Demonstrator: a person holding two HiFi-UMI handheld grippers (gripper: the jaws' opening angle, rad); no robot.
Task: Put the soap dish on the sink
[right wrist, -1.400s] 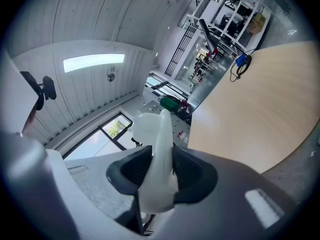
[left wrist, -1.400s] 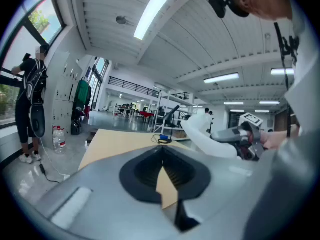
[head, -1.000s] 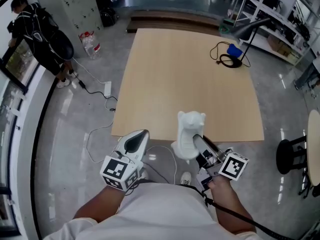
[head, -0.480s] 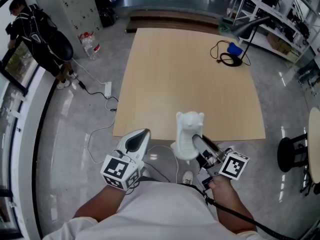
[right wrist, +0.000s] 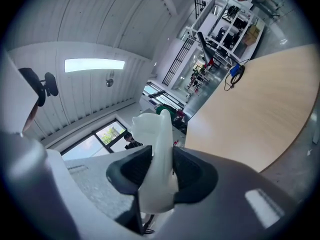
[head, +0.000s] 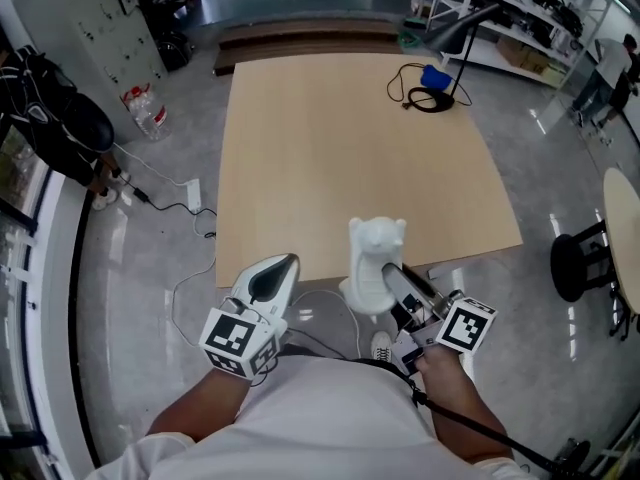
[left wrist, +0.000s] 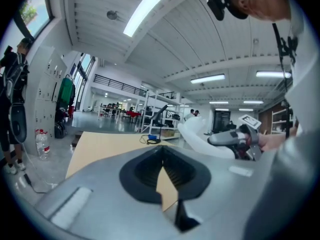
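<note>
No legible words, brands or numbers anywhere, black-and-white square coded markers on cubes of left gripper (head: pixel 278 266) and right gripper (head: pixel 392 276), patterns only, no letters

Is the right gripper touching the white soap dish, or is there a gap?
Touching. In the right gripper view, the right gripper has both jaws pressed against the sides of the soap dish, with no gap.

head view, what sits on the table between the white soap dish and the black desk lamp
Nothing: the head view shows only bare light wooden tabletop between the white soap dish, clamped in the right gripper, and the black desk lamp.
</note>
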